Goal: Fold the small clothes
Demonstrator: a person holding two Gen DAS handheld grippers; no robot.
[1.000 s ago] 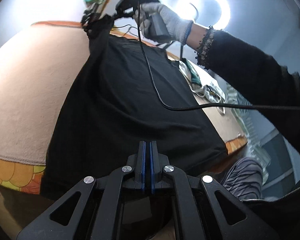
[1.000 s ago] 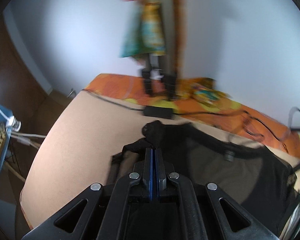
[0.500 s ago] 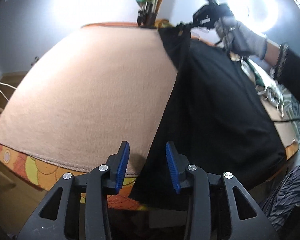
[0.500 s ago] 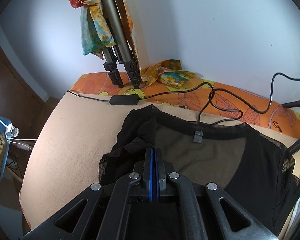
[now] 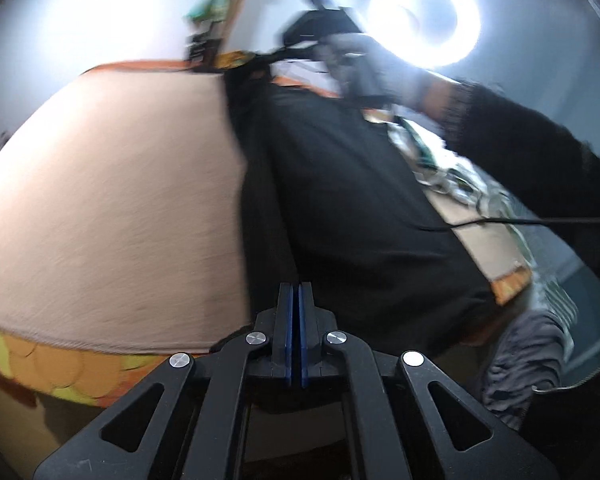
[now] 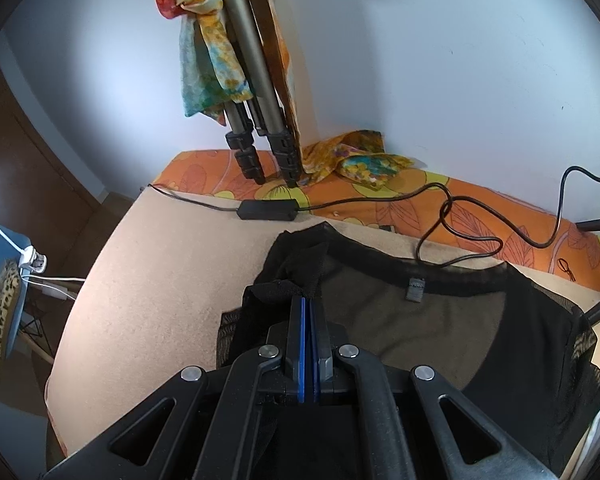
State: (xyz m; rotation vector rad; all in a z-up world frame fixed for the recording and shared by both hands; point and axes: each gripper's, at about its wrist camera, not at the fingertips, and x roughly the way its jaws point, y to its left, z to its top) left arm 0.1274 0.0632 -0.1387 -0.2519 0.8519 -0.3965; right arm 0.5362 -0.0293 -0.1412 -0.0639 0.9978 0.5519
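My left gripper point(image 5: 294, 300) has its blue pads pressed together at the near hem of the black top point(image 5: 352, 200); the cloth runs right up to the tips, but I cannot tell from this blurred view whether any of it is pinched between them. Half a second ago these pads stood apart with the hem's edge between them; now they are together. The top lies spread on the beige blanket point(image 5: 112, 200) towards the bed's right side, its hem at the near edge and its neckline at the far edge by the wall.

My right gripper point(image 6: 309, 312) is clamped on a bunched fold of the top's sheer shoulder at the far end, with the collar band and its label point(image 6: 415, 288) just beyond the tips to the right. That grip looks the same as half a second ago. A black cable point(image 6: 440, 216) with its adapter box point(image 6: 266, 210) lies along the far edge, beside the tripod legs point(image 6: 260, 136).
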